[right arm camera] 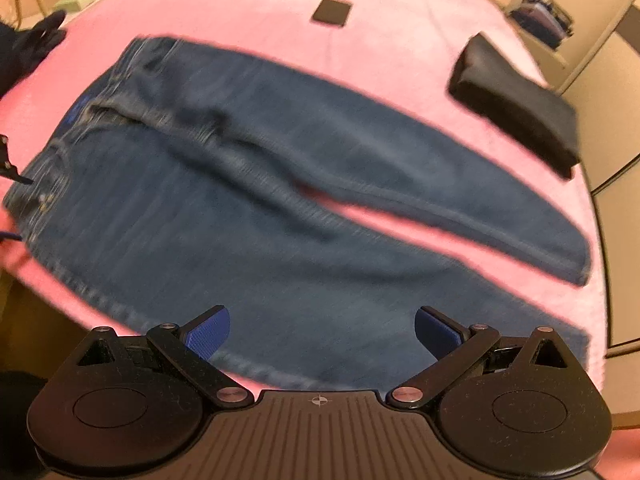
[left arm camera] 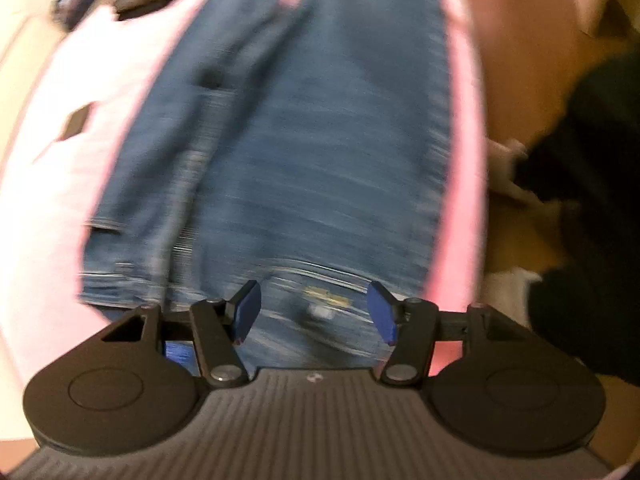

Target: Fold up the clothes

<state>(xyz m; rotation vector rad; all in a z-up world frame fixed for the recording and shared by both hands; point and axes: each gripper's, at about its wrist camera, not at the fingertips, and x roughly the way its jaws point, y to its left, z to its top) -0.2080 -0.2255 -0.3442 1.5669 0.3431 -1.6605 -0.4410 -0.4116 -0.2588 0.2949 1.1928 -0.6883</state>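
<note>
Blue jeans (right arm camera: 248, 184) lie flat on a pink cover (right arm camera: 248, 12), waistband to the left and both legs running right with a narrow gap between them. In the left wrist view the jeans (left arm camera: 304, 140) stretch away from the waistband, whose button sits just beyond my left gripper (left arm camera: 314, 314). That gripper is open, its blue pads (left arm camera: 248, 312) apart above the waist. My right gripper (right arm camera: 322, 332) is open too, hovering over the near leg's outer edge with nothing between its fingers. Both views are motion-blurred.
A folded black garment (right arm camera: 516, 100) lies at the far right of the pink cover, and a small dark flat object (right arm camera: 331, 12) sits beyond the jeans. A person's dark sleeve (left arm camera: 580, 208) is at the right of the left wrist view. Shelving with items (right arm camera: 544, 16) stands behind.
</note>
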